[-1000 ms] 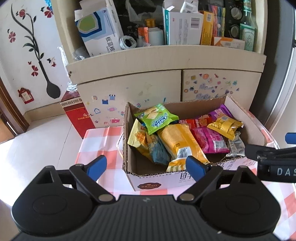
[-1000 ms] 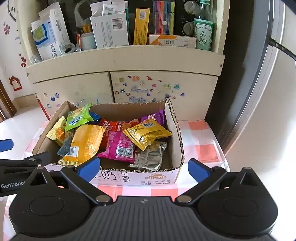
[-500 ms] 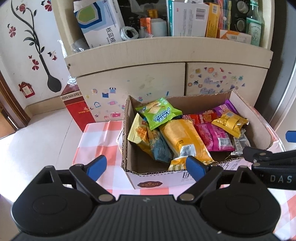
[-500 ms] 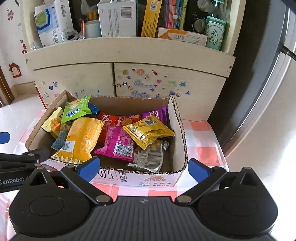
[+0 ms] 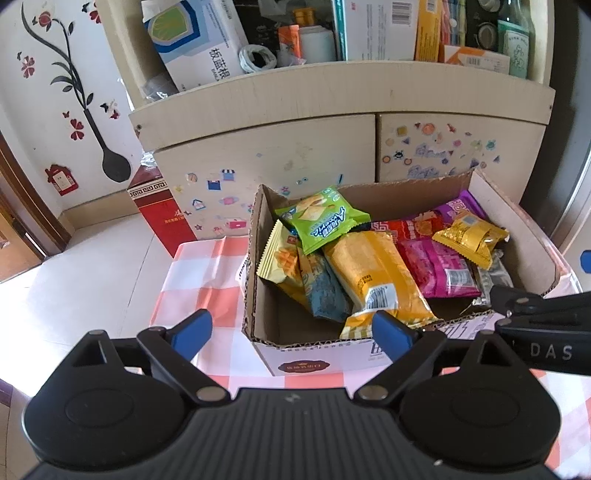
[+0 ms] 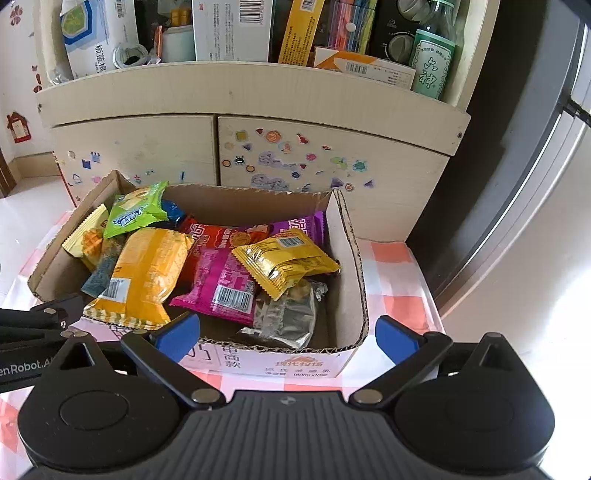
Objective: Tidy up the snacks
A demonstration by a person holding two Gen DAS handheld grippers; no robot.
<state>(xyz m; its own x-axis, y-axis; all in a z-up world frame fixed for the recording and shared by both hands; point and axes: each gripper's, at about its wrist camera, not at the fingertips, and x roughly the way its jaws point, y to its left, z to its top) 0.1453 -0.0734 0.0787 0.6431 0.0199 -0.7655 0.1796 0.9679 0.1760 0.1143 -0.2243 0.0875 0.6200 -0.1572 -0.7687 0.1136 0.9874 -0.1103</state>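
probably a home: stickered cabinet (image 6: 288, 162), flower wall decal (image 5: 74, 92), cluttered shelf (image 5: 332, 33).

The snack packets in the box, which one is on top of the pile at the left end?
The green packet. It rests atop the yellow and blue ones.

We can't see the floor of the cardboard box (image 6: 347, 258); packets cover most of it. The red packet (image 6: 207, 236) and purple packet (image 6: 295, 227) are mostly buried, their print unreadable. The silver packet (image 6: 288, 317) is half under the gold packet (image 6: 288, 258). The blue-grey packet (image 5: 325, 291) is partly hidden by the orange packet (image 5: 373, 273). The box front's print is blocked by the right gripper (image 6: 288, 334). The left gripper (image 5: 291, 332) covers the tablecloth (image 5: 207, 266) near us. Shelf boxes (image 6: 232, 26) are cut off at the top edge.
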